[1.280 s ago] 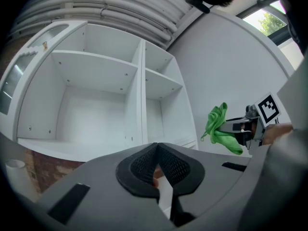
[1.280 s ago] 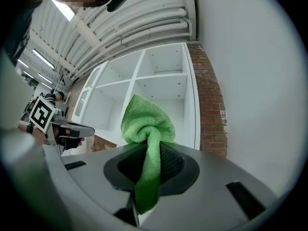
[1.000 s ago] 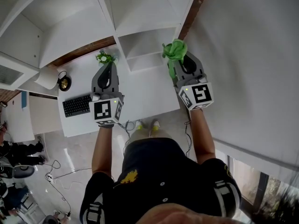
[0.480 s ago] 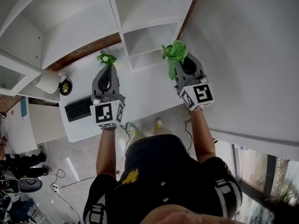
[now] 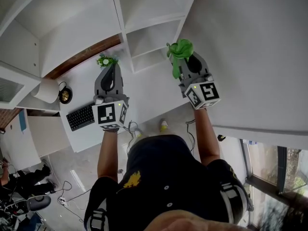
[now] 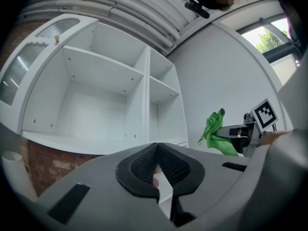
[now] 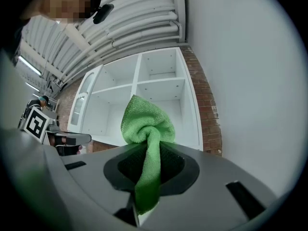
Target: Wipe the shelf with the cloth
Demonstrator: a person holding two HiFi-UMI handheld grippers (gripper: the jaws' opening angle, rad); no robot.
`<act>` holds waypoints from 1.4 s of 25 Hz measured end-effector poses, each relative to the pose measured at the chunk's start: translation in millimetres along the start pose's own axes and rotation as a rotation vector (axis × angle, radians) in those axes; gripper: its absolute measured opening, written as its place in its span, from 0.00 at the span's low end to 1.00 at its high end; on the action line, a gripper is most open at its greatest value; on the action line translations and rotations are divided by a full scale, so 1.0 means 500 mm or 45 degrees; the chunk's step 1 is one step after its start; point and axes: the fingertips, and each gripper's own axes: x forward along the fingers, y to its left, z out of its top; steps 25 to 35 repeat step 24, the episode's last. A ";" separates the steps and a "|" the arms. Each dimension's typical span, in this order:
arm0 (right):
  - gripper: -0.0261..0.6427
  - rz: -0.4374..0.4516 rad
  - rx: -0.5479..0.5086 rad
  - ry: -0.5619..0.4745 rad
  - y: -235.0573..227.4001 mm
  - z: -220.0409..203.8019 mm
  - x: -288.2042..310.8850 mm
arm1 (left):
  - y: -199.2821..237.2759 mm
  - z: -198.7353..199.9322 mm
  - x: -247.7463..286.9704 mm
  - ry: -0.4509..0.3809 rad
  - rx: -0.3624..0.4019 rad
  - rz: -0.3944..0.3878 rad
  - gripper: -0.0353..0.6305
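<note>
A white shelf unit (image 5: 149,18) with open compartments stands against the wall ahead of both grippers; it also fills the left gripper view (image 6: 101,95) and shows in the right gripper view (image 7: 149,105). My right gripper (image 5: 179,57) is shut on a bunched green cloth (image 5: 180,50), which sticks up between the jaws (image 7: 144,129) and is held in the air short of the narrow right-hand compartments. My left gripper (image 5: 111,67) is shut and holds nothing (image 6: 156,150). It is raised beside the right one, which it sees with the cloth (image 6: 214,131).
A white desk (image 5: 139,97) runs below the shelf. It bears a small green plant (image 5: 107,60), a black keyboard (image 5: 80,116), a dark round object (image 5: 64,95) and a paper roll (image 5: 46,91). A plain white wall (image 5: 250,57) stands on the right. Cables lie on the floor.
The view has shifted a little, so shelf and desk sit slightly differently in frame. Both grippers keep their grip and stay at about the same height, the cloth still clamped.
</note>
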 end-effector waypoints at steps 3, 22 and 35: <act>0.11 0.012 -0.014 -0.002 0.000 0.001 0.002 | -0.006 0.004 0.008 -0.010 0.001 -0.006 0.08; 0.11 0.104 -0.071 -0.059 -0.024 0.017 -0.001 | -0.011 -0.013 0.035 -0.001 0.009 0.043 0.08; 0.11 0.109 -0.098 -0.072 -0.032 0.024 -0.010 | -0.012 -0.012 0.041 -0.013 0.004 0.051 0.08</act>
